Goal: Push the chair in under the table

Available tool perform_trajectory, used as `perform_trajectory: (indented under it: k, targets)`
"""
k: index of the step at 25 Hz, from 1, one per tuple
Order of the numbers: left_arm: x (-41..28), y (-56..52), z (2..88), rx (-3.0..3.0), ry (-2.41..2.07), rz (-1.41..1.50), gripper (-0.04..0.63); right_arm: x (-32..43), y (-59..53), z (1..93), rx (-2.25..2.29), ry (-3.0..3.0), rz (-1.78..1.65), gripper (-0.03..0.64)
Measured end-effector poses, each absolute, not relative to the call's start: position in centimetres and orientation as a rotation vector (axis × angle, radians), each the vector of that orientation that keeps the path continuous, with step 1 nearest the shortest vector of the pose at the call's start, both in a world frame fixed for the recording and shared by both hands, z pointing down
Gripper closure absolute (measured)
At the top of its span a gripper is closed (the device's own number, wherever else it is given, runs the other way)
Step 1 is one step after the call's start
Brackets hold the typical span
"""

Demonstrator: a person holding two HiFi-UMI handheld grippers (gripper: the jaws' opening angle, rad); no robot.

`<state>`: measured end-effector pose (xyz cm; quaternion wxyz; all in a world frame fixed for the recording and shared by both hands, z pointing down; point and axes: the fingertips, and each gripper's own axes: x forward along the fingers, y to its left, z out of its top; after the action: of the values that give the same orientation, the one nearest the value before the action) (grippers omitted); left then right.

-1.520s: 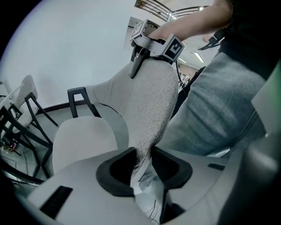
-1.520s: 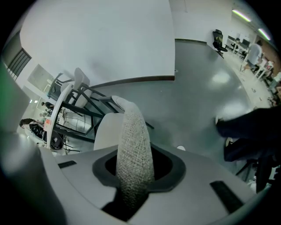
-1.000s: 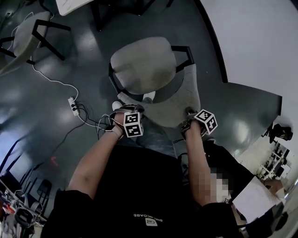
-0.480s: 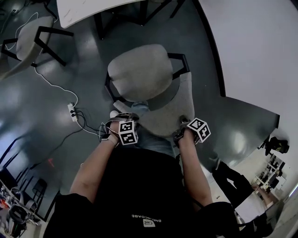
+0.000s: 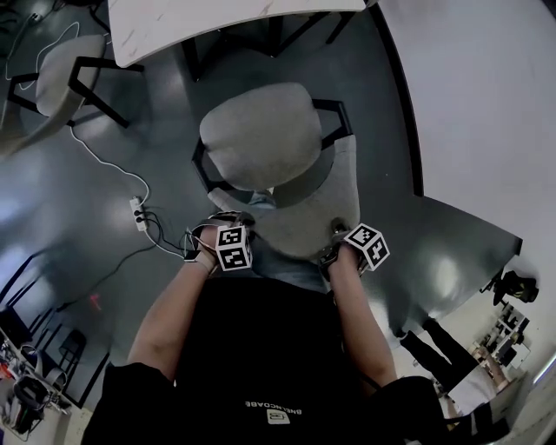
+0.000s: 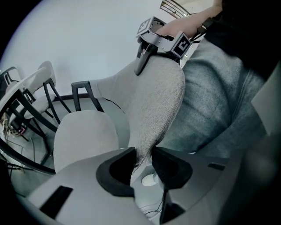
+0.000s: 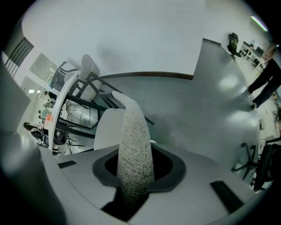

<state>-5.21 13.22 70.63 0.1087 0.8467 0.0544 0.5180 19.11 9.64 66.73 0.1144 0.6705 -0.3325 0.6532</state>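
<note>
A grey fabric chair (image 5: pixel 261 135) with a black frame stands in front of me, its seat facing the white table (image 5: pixel 208 22) at the top of the head view. My left gripper (image 5: pixel 228 228) is shut on the left end of the chair's backrest (image 6: pixel 153 105), the fabric edge pinched between its dark pads. My right gripper (image 5: pixel 340 242) is shut on the right end of the backrest (image 7: pixel 134 149), which runs up between its jaws. The chair seat (image 6: pixel 85 136) lies ahead of the left gripper. The seat's front edge is close to the table's edge.
A second grey chair (image 5: pixel 61 69) stands at the upper left by the table. A white power strip (image 5: pixel 137 213) with cables lies on the dark floor to my left. A white wall (image 5: pixel 486 96) runs along the right. A person (image 7: pixel 263 81) stands far off.
Both grippers have moved forward with the chair's backrest held, and the chair has slid toward the table. More of the table top now shows at the top of the head view.
</note>
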Motion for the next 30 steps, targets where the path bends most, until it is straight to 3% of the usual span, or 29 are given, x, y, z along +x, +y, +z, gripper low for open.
perform_trajectory:
  k: [30]
  targets:
    - [-9.3,-0.2,71.2,2.31,-0.071,1.72,0.471,14.7,-4.5,67.2,1.728,-1.112,1.973,0.506]
